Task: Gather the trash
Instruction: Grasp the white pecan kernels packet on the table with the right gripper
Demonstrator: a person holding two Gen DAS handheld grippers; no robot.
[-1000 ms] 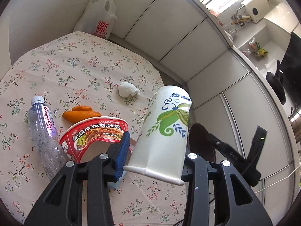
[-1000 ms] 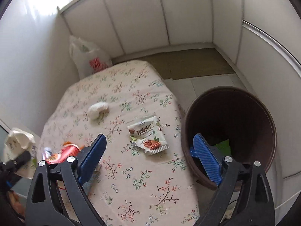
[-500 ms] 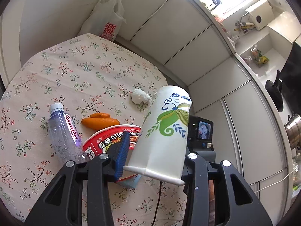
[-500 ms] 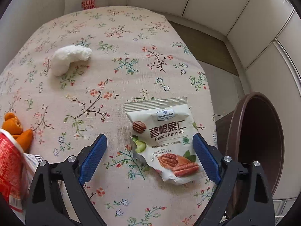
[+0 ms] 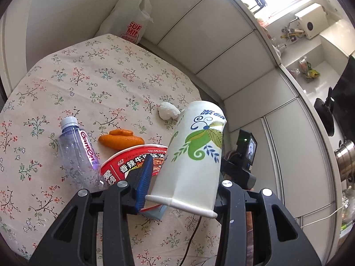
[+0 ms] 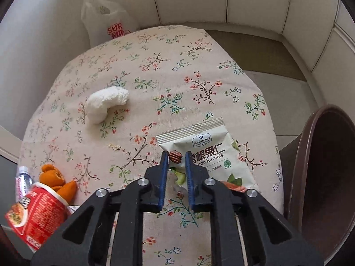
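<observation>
Two grips: right hand-held gripper (image 6: 175,159) just clamped on "Pecan Kernels" packet (image 6: 210,153), left hand-held gripper (image 5: 184,177) clamping paper cup (image 5: 193,159)

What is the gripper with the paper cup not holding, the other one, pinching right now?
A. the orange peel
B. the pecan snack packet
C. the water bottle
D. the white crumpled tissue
B. The right gripper has its blue fingers closed on the left part of the pecan snack packet, while the tissue, orange peel and water bottle lie apart on the table.
</observation>
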